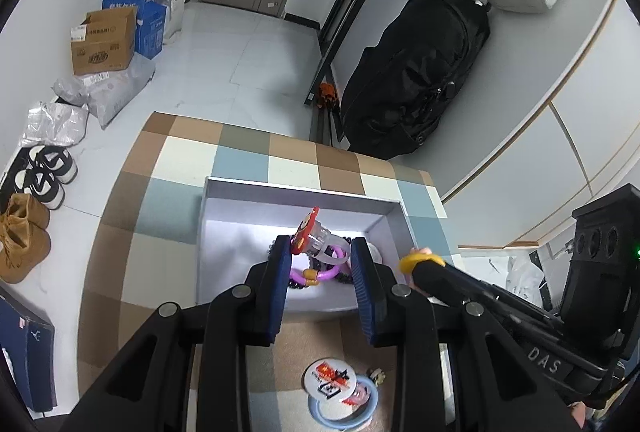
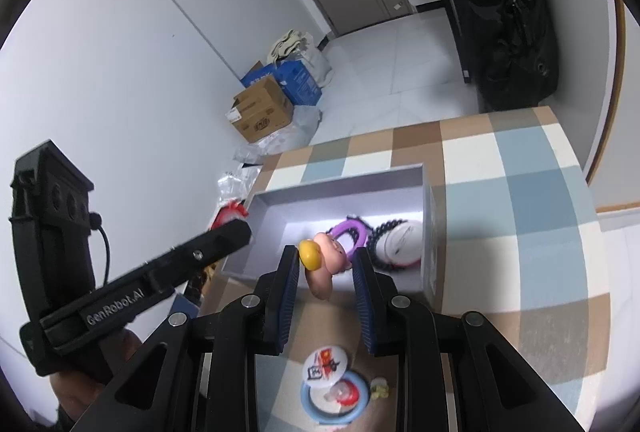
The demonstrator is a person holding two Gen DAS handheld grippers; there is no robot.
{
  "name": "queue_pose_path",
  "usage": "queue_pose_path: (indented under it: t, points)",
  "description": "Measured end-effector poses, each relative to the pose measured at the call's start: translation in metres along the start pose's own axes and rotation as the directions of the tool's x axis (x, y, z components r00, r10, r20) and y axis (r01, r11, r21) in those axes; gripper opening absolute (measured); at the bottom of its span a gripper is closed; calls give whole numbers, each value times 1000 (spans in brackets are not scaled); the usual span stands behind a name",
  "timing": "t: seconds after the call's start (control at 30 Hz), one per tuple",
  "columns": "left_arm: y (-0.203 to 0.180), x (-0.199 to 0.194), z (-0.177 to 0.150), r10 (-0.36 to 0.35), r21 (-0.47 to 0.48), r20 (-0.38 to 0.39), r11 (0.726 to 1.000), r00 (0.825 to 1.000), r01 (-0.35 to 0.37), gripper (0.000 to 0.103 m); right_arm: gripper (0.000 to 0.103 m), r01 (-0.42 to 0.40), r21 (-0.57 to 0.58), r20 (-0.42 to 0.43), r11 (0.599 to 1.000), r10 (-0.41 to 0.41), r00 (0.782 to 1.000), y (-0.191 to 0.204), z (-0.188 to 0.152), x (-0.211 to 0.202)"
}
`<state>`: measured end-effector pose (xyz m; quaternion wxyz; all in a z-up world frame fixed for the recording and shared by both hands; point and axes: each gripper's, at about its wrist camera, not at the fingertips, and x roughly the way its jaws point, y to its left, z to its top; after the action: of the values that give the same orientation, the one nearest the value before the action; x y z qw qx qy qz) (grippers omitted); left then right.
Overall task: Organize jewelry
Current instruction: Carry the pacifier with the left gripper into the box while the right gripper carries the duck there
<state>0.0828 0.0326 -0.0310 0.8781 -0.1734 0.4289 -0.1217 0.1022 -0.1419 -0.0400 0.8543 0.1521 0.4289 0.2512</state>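
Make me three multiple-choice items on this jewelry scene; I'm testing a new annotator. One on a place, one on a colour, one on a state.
1. Where does the round white badge lie?
A. Inside the grey box
B. On the checkered cloth, outside the box
C. On the floor

2. What colour is the hoop beside the black beads in the box?
A. Purple
B. Green
C. Orange

3. How is the grey box?
A. Closed with a lid
B. Upside down
C. Open at the top

Key:
1 B: the badge rests on the cloth, short of the box.
2 A: the hoop next to the beads is purple.
3 C: its inside shows from above.
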Motion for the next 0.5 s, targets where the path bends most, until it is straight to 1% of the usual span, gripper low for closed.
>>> queue_pose_path:
  t: [0.07, 0.17, 0.27, 0.33, 0.43, 0.5]
  points:
    - [-2, 4, 4, 3, -3, 1, 1000, 1000, -3, 25, 26, 27, 4, 10, 1000, -28, 1000, -3, 6, 1]
    - [-3, 13, 7, 7, -12, -13, 1000, 1000, -7, 25, 26, 25, 29, 3, 999, -26, 1000, -9, 13, 7]
    - [-3, 24, 9, 8, -22, -42, 1000, 999, -9, 25, 26, 20, 37, -3, 999, -20, 1000, -12, 18, 12]
    - [-3, 30, 10, 7, -29, -58, 1000, 998, -8, 25, 26, 17, 33, -8, 999, -17, 1000, -12, 23, 16]
    - [-1, 38, 13, 7, -36, -77, 999, 997, -10, 25, 26, 40, 7, -4, 999, -40, 999, -10, 27, 19]
    - [0, 41, 14, 2, -45, -88, 999, 996, -6, 25, 26, 34, 2, -5, 999, -34, 999, -11, 30, 22]
